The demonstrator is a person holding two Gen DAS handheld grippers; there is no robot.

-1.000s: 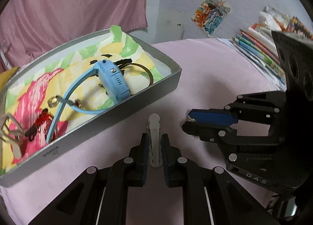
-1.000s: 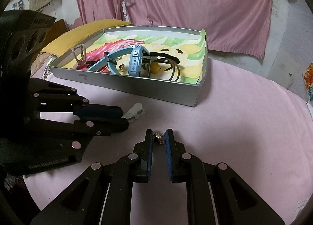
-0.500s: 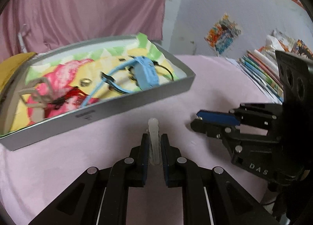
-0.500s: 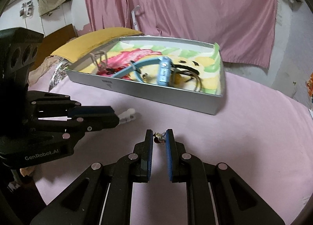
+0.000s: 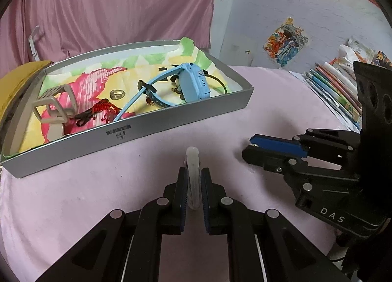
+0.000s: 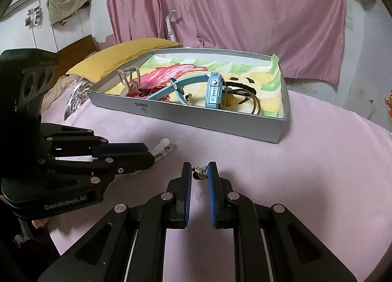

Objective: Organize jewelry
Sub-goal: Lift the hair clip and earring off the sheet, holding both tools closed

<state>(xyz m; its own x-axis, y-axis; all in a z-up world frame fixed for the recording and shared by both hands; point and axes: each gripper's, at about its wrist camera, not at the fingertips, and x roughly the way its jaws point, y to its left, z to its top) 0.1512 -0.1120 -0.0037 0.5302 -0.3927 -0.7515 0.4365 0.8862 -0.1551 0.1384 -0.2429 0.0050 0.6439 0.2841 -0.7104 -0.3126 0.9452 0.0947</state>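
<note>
A grey box [image 5: 171, 120] [image 6: 215, 122] lined with colourful cloth stands on the pink cloth. In it lie a blue watch [image 5: 193, 83] [image 6: 214, 90], a beige watch strap [image 5: 52, 108], a red cord [image 5: 103, 108], a ring [image 5: 117, 94] and dark bangles [image 6: 247, 96]. My left gripper [image 5: 193, 179] [image 6: 149, 157] is shut on a white hair clip [image 5: 192, 171] [image 6: 163, 148], held above the cloth in front of the box. My right gripper [image 6: 199, 174] [image 5: 250, 146] is shut on a small gold trinket [image 6: 199, 173], to the right of the left one.
A stack of books and papers [image 5: 335, 85] lies at the right edge of the surface. A yellow cushion [image 6: 127, 51] sits behind the box on the left. Pink curtains [image 6: 232, 12] hang behind.
Both grippers have risen and drawn back from the box with their items still held. The box now sits farther off and lower in both views.
</note>
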